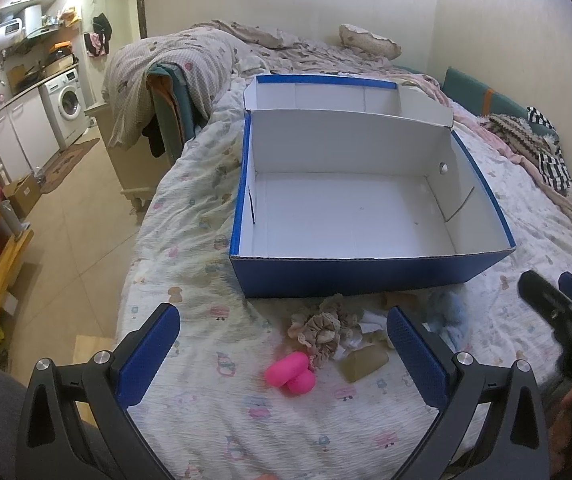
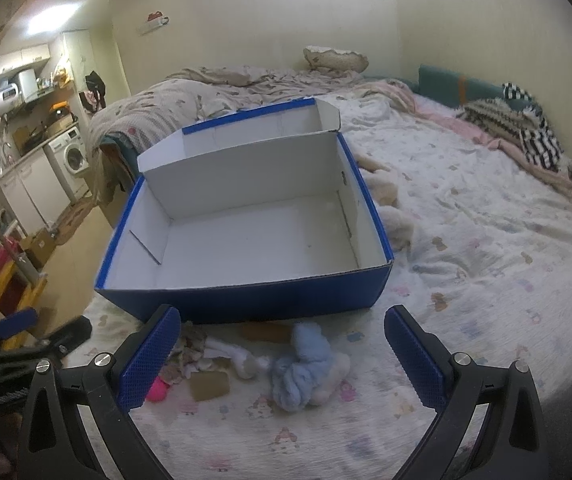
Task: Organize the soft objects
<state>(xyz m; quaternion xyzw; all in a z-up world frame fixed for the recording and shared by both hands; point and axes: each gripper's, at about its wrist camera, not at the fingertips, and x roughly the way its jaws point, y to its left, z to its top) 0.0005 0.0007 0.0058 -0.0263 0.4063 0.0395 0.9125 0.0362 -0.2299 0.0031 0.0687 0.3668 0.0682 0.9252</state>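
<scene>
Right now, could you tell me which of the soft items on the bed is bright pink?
The pink roll, nearest the camera in the left view; the ruffled scrunchie and sponge are beige, the fluffy bundle pale blue.

1. Showing matt blue card outside and plain white card inside: box (image 1: 350,276) at frame centre.
2. Wrinkling as soft printed cotton: bedsheet (image 1: 205,360) at lower centre.
3. Looking smooth, rubbery, bright pink: pink toy (image 1: 290,374).
4. Fraying as lacy beige cloth: scrunchie (image 1: 322,330).
5. Fluffing as pale blue plush: blue toy (image 2: 306,368).
6. Gleaming as textured blue pads (image 2: 151,364) on matt black plastic.
</scene>
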